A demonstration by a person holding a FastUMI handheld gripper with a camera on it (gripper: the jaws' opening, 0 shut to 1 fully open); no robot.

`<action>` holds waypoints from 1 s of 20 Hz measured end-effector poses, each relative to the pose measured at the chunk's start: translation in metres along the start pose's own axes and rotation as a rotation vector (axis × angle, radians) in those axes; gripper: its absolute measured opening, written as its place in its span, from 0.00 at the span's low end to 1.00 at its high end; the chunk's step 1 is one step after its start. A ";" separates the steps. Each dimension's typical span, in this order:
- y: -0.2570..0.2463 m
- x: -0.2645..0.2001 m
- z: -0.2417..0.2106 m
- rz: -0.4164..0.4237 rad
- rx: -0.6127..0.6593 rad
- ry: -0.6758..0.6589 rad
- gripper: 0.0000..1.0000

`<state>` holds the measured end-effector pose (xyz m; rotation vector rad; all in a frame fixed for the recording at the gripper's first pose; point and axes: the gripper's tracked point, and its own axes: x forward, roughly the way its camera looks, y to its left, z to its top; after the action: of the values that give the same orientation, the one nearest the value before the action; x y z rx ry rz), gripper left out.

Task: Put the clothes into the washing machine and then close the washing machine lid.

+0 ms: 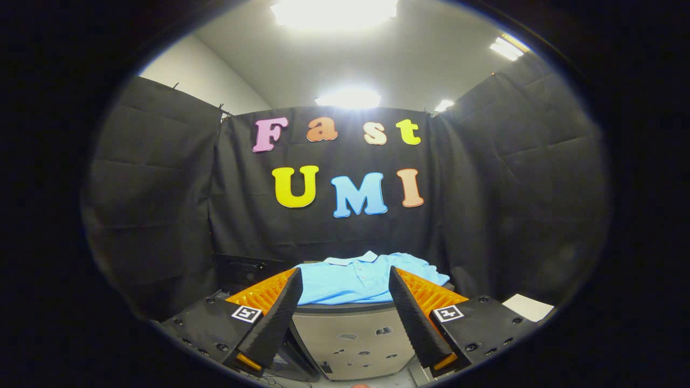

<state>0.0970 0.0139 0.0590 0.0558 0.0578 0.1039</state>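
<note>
Light comes from ceiling lamps [334, 11]: one large panel overhead blown out to pure white, a second [347, 98] glaring just above the back wall [323, 231], and smaller strips off to one side. The ceiling is bright; the dark cloth walls soak up light and stay dim. Fisheye bending curves the wall edges. The shirt [356, 280] is evenly lit and sharp; the spread-apart fingers [280, 318] are slightly soft.
</note>
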 end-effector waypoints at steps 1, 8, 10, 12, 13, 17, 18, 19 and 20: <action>-0.001 0.009 0.001 0.005 0.000 0.007 0.99; -0.012 0.071 -0.001 0.046 -0.020 0.093 0.99; -0.014 0.088 -0.003 0.056 -0.024 0.115 0.99; -0.014 0.104 -0.006 0.072 -0.026 0.141 0.99; -0.015 0.112 -0.009 0.078 -0.031 0.159 0.99; -0.022 0.139 -0.014 0.093 -0.085 0.191 0.99; -0.024 0.145 -0.017 0.098 -0.093 0.203 0.99; -0.025 0.152 -0.020 0.104 -0.092 0.215 0.99; -0.026 0.159 -0.023 0.110 -0.087 0.228 0.99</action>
<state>0.2558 0.0060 0.0260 -0.0401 0.2781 0.2224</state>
